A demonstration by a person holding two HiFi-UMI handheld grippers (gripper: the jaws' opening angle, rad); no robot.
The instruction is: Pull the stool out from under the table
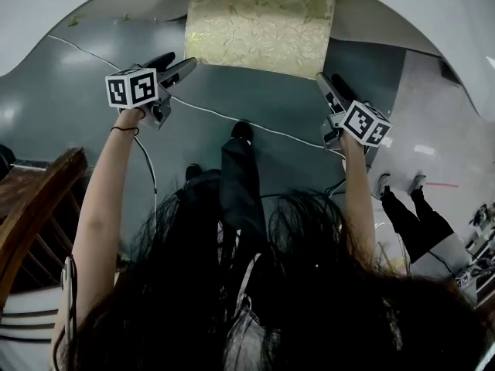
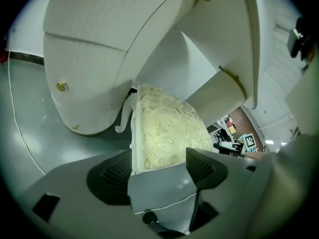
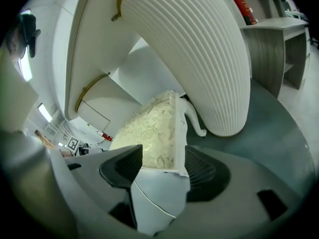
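Since the big white counter (image 1: 456, 29) curves over it, the stool is still partly pushed under, between the counter's white ribbed supports. The grey-green floor (image 1: 62, 107) is smooth and a little shiny, so I judge the stool can slide on it without much force. The stool (image 1: 259, 22) shows its pale gold patterned seat and white frame toward the person. The left tongs (image 1: 182, 60) and the right tongs (image 1: 329, 79) are both spread, each one just before a front corner of the seat, and they do not pinch it yet. Probably they are placed so to take both corners and pull evenly. A thin white cable (image 1: 209, 108) lies across the floor, near the pulling path.
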